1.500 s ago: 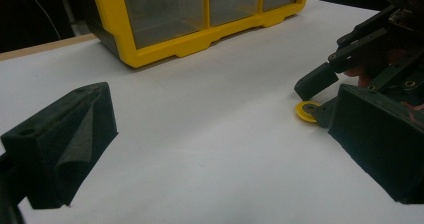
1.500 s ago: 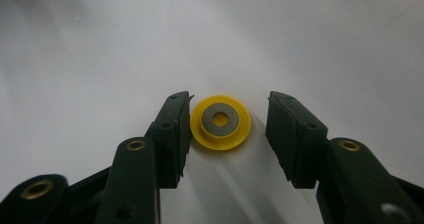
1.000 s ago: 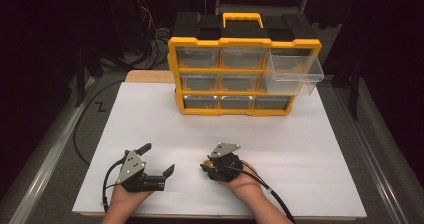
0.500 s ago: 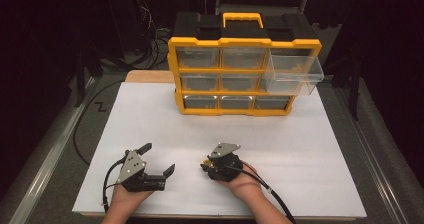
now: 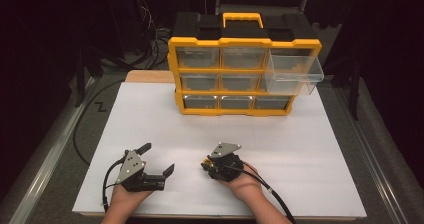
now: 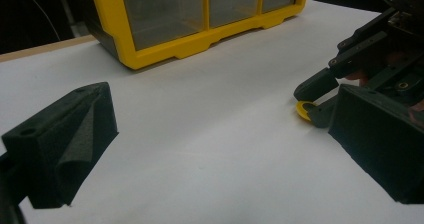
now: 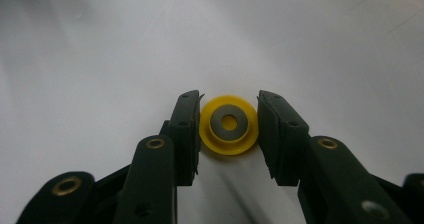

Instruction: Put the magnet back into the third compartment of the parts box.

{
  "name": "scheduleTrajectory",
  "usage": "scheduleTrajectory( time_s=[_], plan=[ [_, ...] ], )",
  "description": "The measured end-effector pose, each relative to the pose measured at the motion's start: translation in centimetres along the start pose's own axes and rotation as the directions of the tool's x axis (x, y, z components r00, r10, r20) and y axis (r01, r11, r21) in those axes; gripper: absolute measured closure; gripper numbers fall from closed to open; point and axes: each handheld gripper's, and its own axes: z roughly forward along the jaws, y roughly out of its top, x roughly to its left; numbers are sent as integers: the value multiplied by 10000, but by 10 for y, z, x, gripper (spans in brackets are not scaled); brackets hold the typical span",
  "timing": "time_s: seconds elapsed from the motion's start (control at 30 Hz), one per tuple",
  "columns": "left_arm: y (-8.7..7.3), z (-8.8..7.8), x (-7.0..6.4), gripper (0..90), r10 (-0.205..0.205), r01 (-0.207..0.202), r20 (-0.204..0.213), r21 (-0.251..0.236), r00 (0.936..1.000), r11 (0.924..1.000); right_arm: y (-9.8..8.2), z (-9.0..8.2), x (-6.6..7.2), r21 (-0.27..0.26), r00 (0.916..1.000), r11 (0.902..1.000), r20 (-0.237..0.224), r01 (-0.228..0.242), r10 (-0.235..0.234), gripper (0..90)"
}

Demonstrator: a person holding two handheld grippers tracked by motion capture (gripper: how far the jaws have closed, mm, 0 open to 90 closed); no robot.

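- The right gripper [image 7: 229,134] is closing around a yellow disc [image 7: 229,125], jaws touching its rim.
- The left gripper [image 5: 159,159] is resting wide open, empty.
- Next is likely lifting toward the drawer [image 5: 295,74] hanging open.

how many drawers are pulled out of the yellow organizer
1. The clear drawer at the right end of the yellow organizer, in its upper rows, juts forward. The other drawers visible in the high view sit flush.

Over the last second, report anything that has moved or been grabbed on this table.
Nothing has visibly changed. The left tongs stay open on the white sheet, the right tongs still sit around the small yellow disc, and the organizer keeps its top right drawer pulled out.
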Motion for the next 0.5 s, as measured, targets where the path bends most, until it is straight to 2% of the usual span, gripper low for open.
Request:
scheduleTrajectory(
  time_s=[0.17,0.5],
  plan=[
    [0,0,0,2,-21,21,-14,-38,10000,10000,1,-5,2,-94,9997,10000,-229,34,-36,650],
    [0,0,2,2,-156,155,-38,-148,9999,9998,-1,-21,-5,-147,9999,9999,-160,-59,57,650]
  ],
)
